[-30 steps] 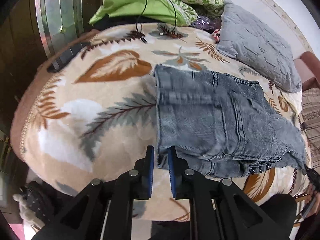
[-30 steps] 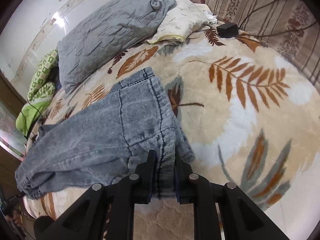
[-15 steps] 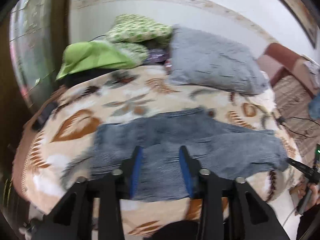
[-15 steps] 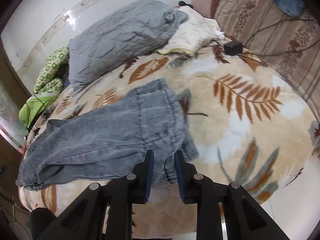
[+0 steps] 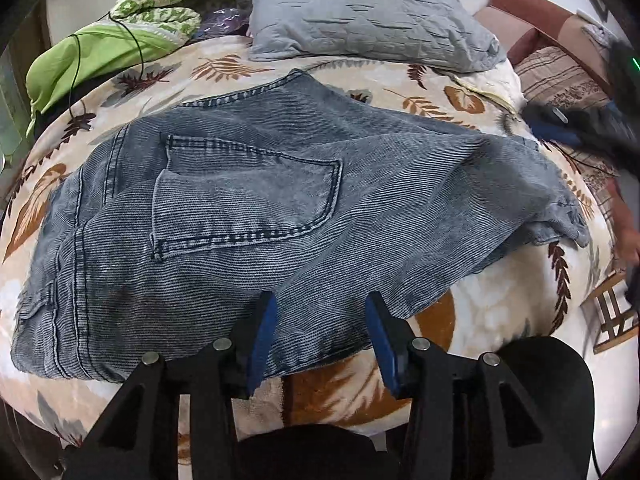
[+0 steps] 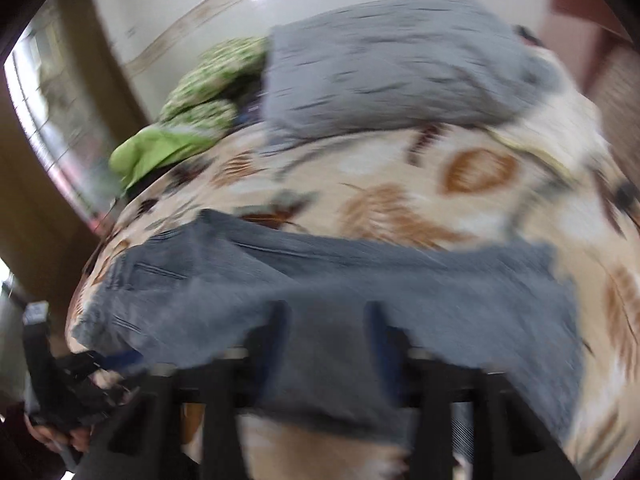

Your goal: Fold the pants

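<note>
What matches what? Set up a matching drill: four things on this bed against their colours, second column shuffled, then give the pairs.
Things:
1. jeans
2. quilted pillow
3. leaf-print blanket
4. crumpled cloth at the far left

Colours:
A. cream with brown leaves
B. lime green
C. washed blue-grey denim
D. plain grey

Pairs: 1-C, 2-D, 3-A, 4-B
</note>
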`<state>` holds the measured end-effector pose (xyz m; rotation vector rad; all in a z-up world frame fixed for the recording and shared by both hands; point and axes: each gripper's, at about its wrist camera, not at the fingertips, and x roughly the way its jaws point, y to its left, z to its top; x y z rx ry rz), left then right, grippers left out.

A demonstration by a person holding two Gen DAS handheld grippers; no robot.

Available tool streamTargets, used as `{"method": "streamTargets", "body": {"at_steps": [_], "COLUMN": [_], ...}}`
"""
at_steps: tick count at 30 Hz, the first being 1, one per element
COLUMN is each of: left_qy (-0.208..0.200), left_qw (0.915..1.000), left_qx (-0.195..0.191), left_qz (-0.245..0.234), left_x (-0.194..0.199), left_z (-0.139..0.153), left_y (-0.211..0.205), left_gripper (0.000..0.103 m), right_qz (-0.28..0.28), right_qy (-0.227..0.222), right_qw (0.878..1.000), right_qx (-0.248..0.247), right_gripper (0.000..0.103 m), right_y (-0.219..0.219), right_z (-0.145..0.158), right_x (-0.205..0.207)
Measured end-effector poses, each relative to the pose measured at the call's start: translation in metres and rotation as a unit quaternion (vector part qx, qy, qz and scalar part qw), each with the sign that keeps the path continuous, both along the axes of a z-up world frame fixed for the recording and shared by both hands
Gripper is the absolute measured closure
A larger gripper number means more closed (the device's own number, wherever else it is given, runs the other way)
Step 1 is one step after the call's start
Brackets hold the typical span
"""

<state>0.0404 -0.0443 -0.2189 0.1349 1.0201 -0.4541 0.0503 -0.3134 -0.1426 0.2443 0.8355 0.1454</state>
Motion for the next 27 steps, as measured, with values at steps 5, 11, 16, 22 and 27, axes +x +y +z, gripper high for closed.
{"method": "streamTargets", "body": {"at_steps": [5,11,16,22,27], "left_qy": [0.008,0.003,0.007,0.016,0.025], "left_qw": [0.9999,0.9999,0.9998,0.9996,0.9993], "left_qx": [-0.009,-0.009,-0.016,-0.023,-0.028], "left_qz": [-0.005,-0.011,-0.01,-0.009,0.005], "left_x": [0.004,0.003,0.003,0.007,0.012], "left_z": [-0.001,-0.002,-0.002,-0.002,0.003], "left_y": [0.003,0.001,0.004,0.006,0.009], "left_gripper": [0.056,0.055,0.055,0.055,0.055], "right_qz": [0.082,0.149,0.199,0.238,0.203], "right_qy": [0.035,0.091,0.126,0.137,0.113], "right_qw": [0.996,0.983,0.967,0.95,0.95], "right_qx": [-0.014,-0.061,-0.093,-0.147,-0.211], "right_gripper": [0.03,0.036,0.061,0.095,0.098], "right_y": [0.049,0.084,0.103,0.124,0.13], "right_z": [-0.006,-0.035,-0.057,-0.069,-0.059], "right_x": [0.068,0.115,0.136,0.133,0.14]}}
